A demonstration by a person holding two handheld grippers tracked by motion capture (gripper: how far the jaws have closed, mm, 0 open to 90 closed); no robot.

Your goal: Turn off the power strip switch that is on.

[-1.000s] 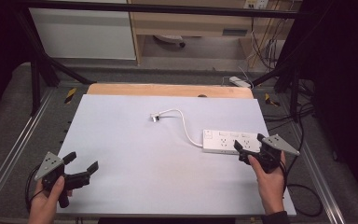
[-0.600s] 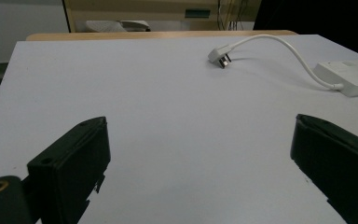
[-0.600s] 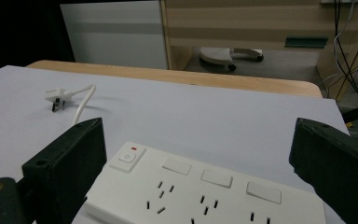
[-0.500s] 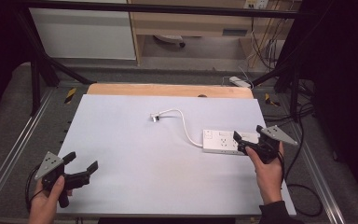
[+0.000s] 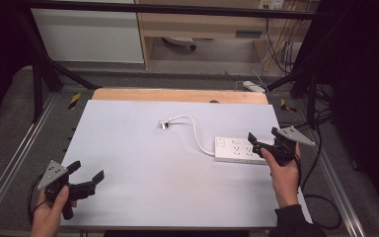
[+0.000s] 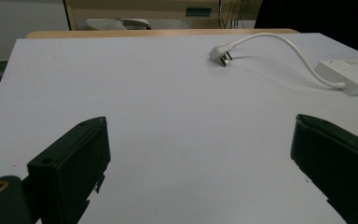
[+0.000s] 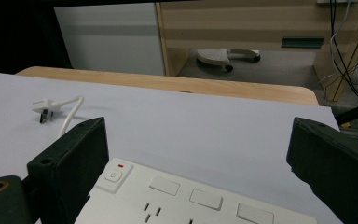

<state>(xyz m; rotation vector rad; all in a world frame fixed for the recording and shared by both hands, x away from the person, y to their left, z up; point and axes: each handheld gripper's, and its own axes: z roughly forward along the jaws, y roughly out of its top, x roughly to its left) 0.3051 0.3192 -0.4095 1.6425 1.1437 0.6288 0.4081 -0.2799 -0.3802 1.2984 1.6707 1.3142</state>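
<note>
We've got the right hand-held gripper (image 5: 267, 146) wide open and empty right over the power strip (image 7: 191, 198), so we'd drop straight down, jaws straddling its width, before squeezing.

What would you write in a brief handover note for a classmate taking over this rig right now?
Right hand-held gripper: open, hovering over the right end of the white plastic power strip, not gripping it.
Left hand-held gripper: open, idle at the near-left corner of the white table.
The strip's white plug lies loose mid-table, cable attached.
Done: approach only.
Left: probably grasp the strip, then handle its plug.
</note>
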